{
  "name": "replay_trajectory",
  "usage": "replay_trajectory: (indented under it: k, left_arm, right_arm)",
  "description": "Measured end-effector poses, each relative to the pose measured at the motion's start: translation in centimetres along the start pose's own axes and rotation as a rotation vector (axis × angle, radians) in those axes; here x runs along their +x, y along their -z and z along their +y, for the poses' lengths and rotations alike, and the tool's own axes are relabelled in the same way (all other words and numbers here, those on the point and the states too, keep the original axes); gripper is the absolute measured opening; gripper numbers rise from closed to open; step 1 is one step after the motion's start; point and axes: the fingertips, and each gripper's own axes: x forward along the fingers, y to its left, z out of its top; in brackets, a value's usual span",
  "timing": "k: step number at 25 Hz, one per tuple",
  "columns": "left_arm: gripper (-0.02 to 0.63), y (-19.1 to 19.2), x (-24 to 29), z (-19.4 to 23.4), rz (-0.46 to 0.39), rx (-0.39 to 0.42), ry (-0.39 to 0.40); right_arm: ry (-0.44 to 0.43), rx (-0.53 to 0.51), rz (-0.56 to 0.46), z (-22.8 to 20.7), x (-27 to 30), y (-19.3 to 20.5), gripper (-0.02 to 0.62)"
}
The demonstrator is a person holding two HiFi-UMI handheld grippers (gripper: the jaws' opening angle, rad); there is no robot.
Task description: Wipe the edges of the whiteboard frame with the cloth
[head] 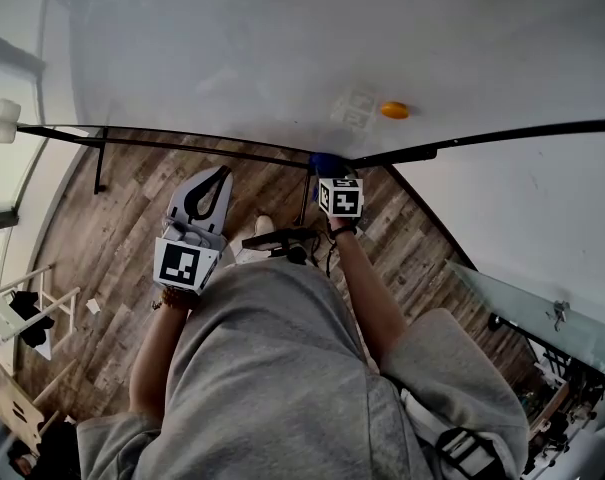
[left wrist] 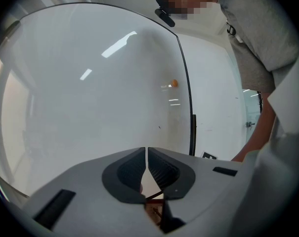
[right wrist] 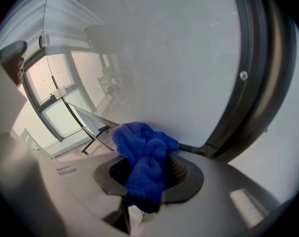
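Right gripper view: the right tool (right wrist: 148, 171) pinches a bunched blue cloth (right wrist: 142, 144). The cloth's free folds spill forward past the tool's tips and touch the black whiteboard frame (right wrist: 260, 83) just ahead and to the tool's right. A thinner rail runs off to the tool's left, so the contact appears to lie at a lower corner of the frame. The whiteboard (right wrist: 164, 43) fills the field ahead of the tool. Head view: the cloth sits against the frame just beyond the tool's marker cube (head: 340, 197). A small orange magnet (head: 394, 110) lies farther ahead on the board, well apart from the cloth. Left gripper view: the left tool (left wrist: 147, 168) has its jaws drawn almost together, with only a slit between them and nothing held. It faces the board without touching it and takes no part in the wipe. Judgement: the wipe is at its corner stage, with most of the frame's length yet to be covered. Hazards: the cloth is gripped by a loose wad, not a flat fold, so drag along the frame could pull it out of the pinch. If the wad rolls aside, the tool's hard tips could scrape the frame. A screw head (right wrist: 243, 75) set in the frame ahead could snag the knit. Drift off the edge would smear the board instead.
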Motion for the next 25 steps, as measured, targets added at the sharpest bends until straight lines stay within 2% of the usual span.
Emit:
replay_trajectory:
  k: [11, 15, 25]
  left_arm:
    - [0.023, -0.3, -0.4, 1.6, -0.006, -0.002, -0.009]
    - [0.023, -0.4, -0.7, 2.0, -0.009, -0.002, -0.013]
    - [0.023, -0.4, -2.0, 4.3, -0.011, -0.007, -0.060]
  right_arm:
    - [0.001, 0.060, 0.012, 1.0, 0.7, -0.2, 0.135]
    - [-0.031, 0.056, 0.023, 2.6, 1.4, -0.5, 0.135]
    - [-0.034, 0.104, 0.019, 4.1, 2.2, -0.9, 0.135]
